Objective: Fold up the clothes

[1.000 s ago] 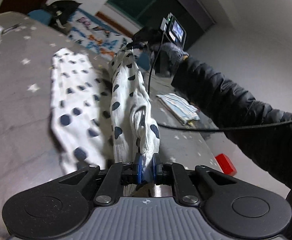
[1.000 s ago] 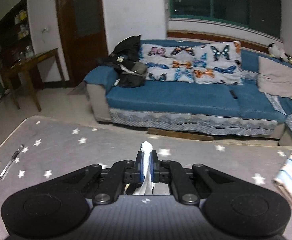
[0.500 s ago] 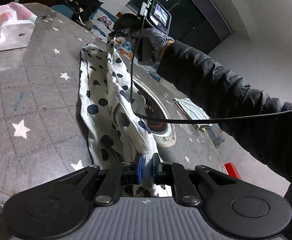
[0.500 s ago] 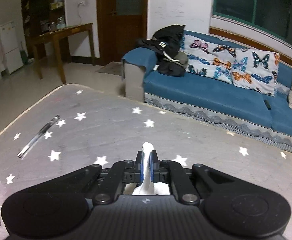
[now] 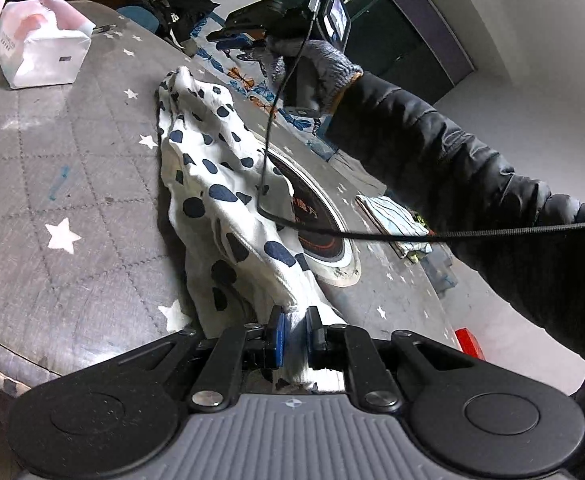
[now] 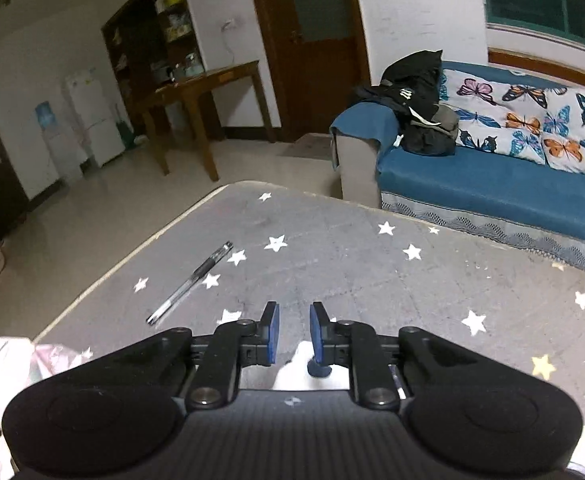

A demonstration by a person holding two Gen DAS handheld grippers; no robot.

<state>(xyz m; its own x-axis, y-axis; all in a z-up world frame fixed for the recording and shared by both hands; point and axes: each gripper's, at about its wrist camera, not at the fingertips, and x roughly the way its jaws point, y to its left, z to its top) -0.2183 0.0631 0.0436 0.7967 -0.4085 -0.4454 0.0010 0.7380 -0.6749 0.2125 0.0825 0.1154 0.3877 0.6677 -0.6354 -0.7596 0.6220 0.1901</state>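
Left gripper [image 5: 295, 330]: we see its blue pads nearly together, clamped on a bunched white corner of the spotted garment [image 5: 220, 184].
Right gripper [image 6: 294, 334]: its jaws are opening, a clear gap between the pads; a white scrap of cloth sits low behind them, and we cannot tell whether it touches them.
Spotted garment: it lies crumpled on the star-print table [image 5: 52, 184], its right edge over a round dark disc [image 5: 316, 220].
Left view only: tissue pack [image 5: 40, 46] at the table's far left; gloved hand [image 5: 312, 68].
Right view only: pen [image 6: 190, 282] on the table; blue sofa [image 6: 492, 188] beyond it.
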